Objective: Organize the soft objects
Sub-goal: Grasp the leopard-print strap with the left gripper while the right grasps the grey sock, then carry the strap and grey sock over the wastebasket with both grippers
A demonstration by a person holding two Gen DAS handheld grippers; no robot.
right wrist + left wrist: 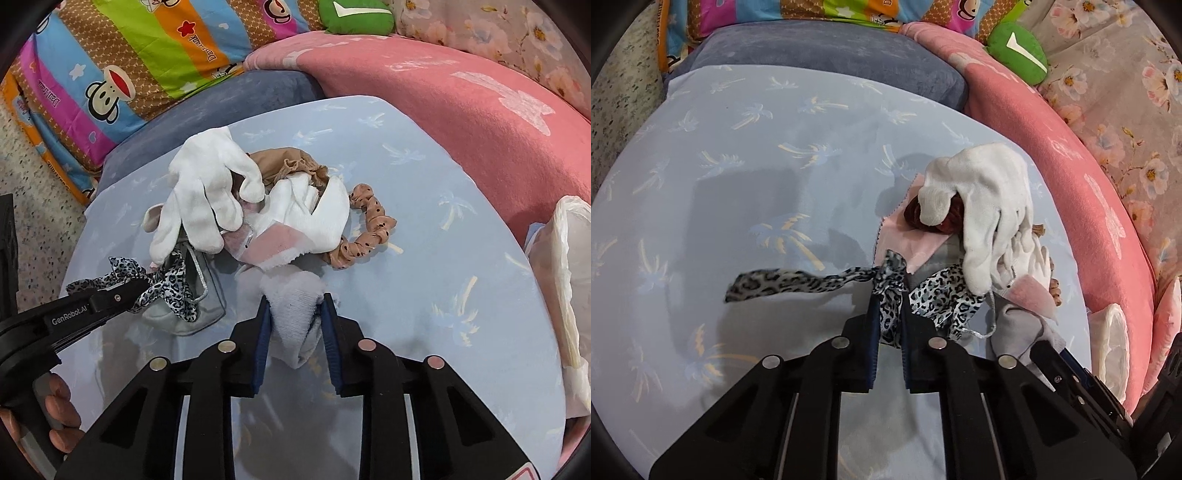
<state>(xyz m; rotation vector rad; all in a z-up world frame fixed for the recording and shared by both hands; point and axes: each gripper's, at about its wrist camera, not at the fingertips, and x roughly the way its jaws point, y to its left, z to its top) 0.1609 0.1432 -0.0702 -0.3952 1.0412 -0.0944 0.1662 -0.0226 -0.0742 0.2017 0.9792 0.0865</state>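
Leopard-print ribbon (890, 291) is clamped between the pads of the left gripper (888, 314), one tail trailing across the pale blue surface (738, 192). A grey sock (295, 310) (bunched) is pinched by the right gripper (295, 321) beside the heap under the white glove (207, 184).

Support: pale blue palm-print sheet (424, 229) over a cushion. Lying on it: heap of soft items topped by white glove (207, 192), tan dotted scrunchie (373, 221), grey pouch (199, 314), leopard-print ribbon (775, 284).
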